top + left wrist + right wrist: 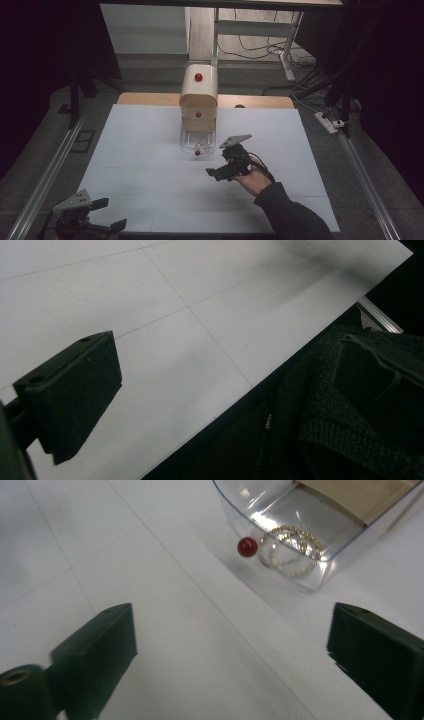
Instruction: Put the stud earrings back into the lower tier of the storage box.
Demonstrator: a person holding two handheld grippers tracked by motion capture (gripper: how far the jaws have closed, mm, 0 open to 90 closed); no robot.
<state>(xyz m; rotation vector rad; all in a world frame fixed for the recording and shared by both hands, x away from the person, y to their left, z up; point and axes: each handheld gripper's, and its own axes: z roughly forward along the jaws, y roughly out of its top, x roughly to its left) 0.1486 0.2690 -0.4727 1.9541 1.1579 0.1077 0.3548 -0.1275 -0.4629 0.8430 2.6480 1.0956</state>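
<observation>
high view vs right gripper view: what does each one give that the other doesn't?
High view alone: the whole cream drawer cabinet with its upper red knobs, the left claw resting near the table's near-left corner, and the person's sleeve.

Right gripper view alone: a gold chain lying inside the pulled-out clear drawer, seen through its wall.

Both: the white table, the bottom drawer's red knob, and the right claw, open with nothing between its jaws, short of the drawer.
</observation>
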